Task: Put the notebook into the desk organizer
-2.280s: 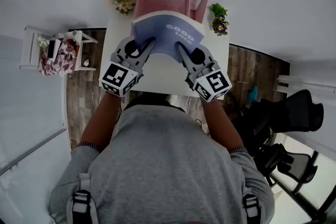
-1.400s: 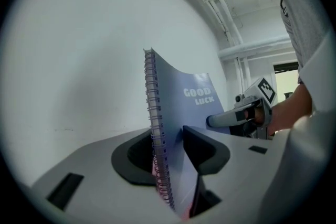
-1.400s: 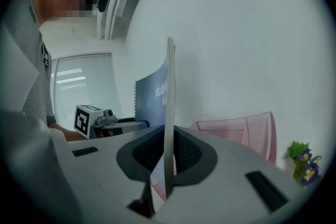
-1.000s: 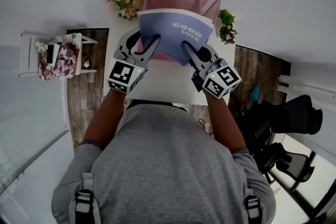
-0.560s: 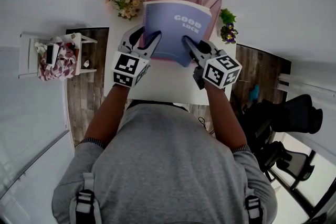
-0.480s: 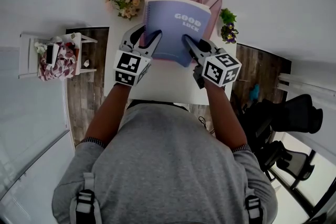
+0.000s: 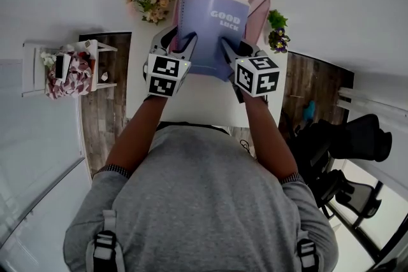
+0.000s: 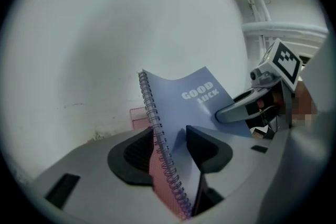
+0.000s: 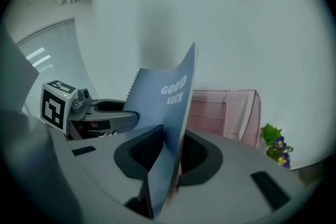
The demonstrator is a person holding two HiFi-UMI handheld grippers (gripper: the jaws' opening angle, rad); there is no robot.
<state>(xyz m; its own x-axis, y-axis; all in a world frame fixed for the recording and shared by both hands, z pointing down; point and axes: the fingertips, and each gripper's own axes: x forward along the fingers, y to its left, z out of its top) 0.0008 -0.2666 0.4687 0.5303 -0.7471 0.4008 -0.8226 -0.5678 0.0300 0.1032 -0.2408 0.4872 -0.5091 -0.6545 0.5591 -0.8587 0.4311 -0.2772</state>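
Both grippers hold a blue spiral notebook (image 7: 213, 22) marked "GOOD LUCK" upright. It stands just in front of and above the pink mesh desk organizer (image 7: 258, 9) at the far edge of the white desk (image 7: 204, 99). My left gripper (image 7: 180, 41) is shut on its spiral edge (image 8: 157, 128). At the opposite edge, my right gripper (image 7: 234, 46) has its jaws opening, and the cover (image 9: 168, 97) still runs between them. The organizer (image 9: 226, 110) shows right behind the notebook. The notebook's bottom edge is hidden by the grippers.
A bunch of pale flowers (image 7: 148, 0) stands left of the organizer, and a small plant with purple flowers (image 7: 275, 32) stands to its right. A white wall rises behind them. A low white side table (image 7: 70, 64) is at the left and a black chair (image 7: 357, 137) at the right.
The notebook has tipped up from a slanted lie to nearly upright and moved toward the organizer. Both grippers have advanced with it and turned so their marker cubes face up.
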